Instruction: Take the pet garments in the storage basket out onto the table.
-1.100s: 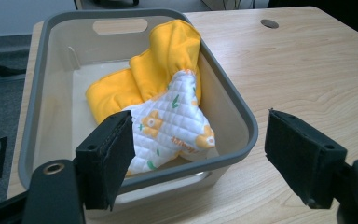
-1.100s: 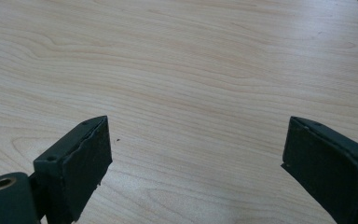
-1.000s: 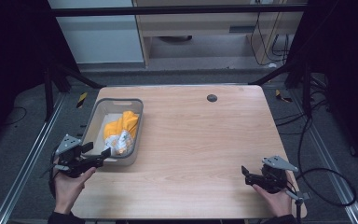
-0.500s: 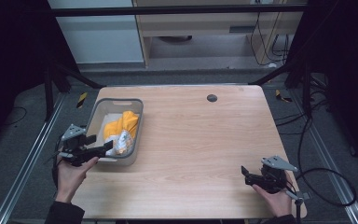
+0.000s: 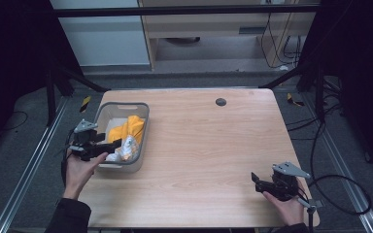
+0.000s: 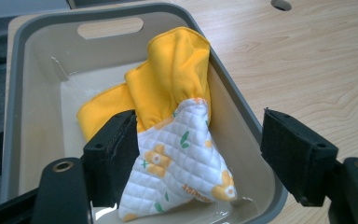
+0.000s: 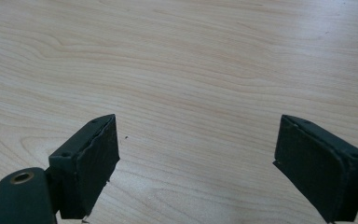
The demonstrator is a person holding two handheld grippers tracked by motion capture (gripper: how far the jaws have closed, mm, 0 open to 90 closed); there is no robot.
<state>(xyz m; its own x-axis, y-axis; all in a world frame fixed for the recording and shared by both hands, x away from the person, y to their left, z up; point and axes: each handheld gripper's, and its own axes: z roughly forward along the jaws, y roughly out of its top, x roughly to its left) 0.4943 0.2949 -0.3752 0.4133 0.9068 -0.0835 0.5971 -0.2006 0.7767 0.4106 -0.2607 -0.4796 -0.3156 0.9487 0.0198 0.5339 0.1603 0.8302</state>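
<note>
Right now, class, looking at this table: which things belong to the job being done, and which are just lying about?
Part of the job:
- left claw, open, its jaws having just been closing, around the cloth without pressing it
- yellow and white quilted cloth
- grey plastic bin holding it

Lying about:
- right claw, open over bare wooden table
- round cable hole

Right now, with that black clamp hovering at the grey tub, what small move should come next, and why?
Probably ease the left hand-held gripper forward and down, then close on the quilted cloth. Its jaws, which have just been closing a little, stand apart around the cloth's white flowered end in the grey bin; the right pad is clear of it.
</note>
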